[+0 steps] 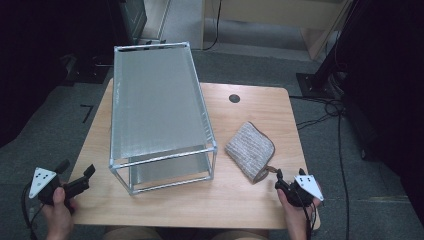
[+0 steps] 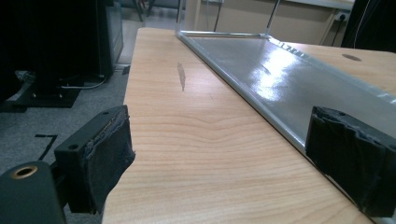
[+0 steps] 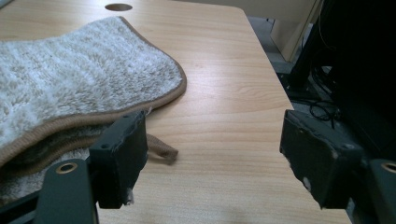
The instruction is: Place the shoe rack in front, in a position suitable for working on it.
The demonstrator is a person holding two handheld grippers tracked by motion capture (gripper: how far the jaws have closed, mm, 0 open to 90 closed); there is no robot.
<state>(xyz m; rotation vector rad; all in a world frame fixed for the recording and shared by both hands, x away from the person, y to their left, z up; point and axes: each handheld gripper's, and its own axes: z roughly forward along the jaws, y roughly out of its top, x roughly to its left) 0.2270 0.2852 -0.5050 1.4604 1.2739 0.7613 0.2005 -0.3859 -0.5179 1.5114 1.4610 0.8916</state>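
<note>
We hold the right gripper (image 1: 280, 181) just off the near corner of a folded towel (image 1: 250, 150) on a wooden table (image 1: 240, 200), its jaws spread wide with nothing between them; in the right gripper view the left pad (image 3: 122, 154) stands just beside the towel's small brown hanging loop (image 3: 161, 150), and whether it touches the cloth we cannot tell. The towel is fluffy, beige streaked with white, edged in a tan-brown binding and doubled over, so two bound edges lie one above the other at its near side. Its long axis runs diagonally across the table, from the loop end near the right gripper up and away toward a shelf rack (image 1: 160, 110), which stands just to its left without touching it. That rack, a grey metal-framed stand with two silvery shelves, runs lengthwise away from us. Our left gripper (image 1: 75, 175) hovers near the rack's near left corner, jaws likewise spread and empty, over bare wood beside the lower shelf (image 2: 280, 79). The table is pale wood with rounded corners and a dark cable hole (image 1: 234, 98) beyond the towel. Around it lie grey carpet (image 1: 380, 165), black cables and dark equipment.
</note>
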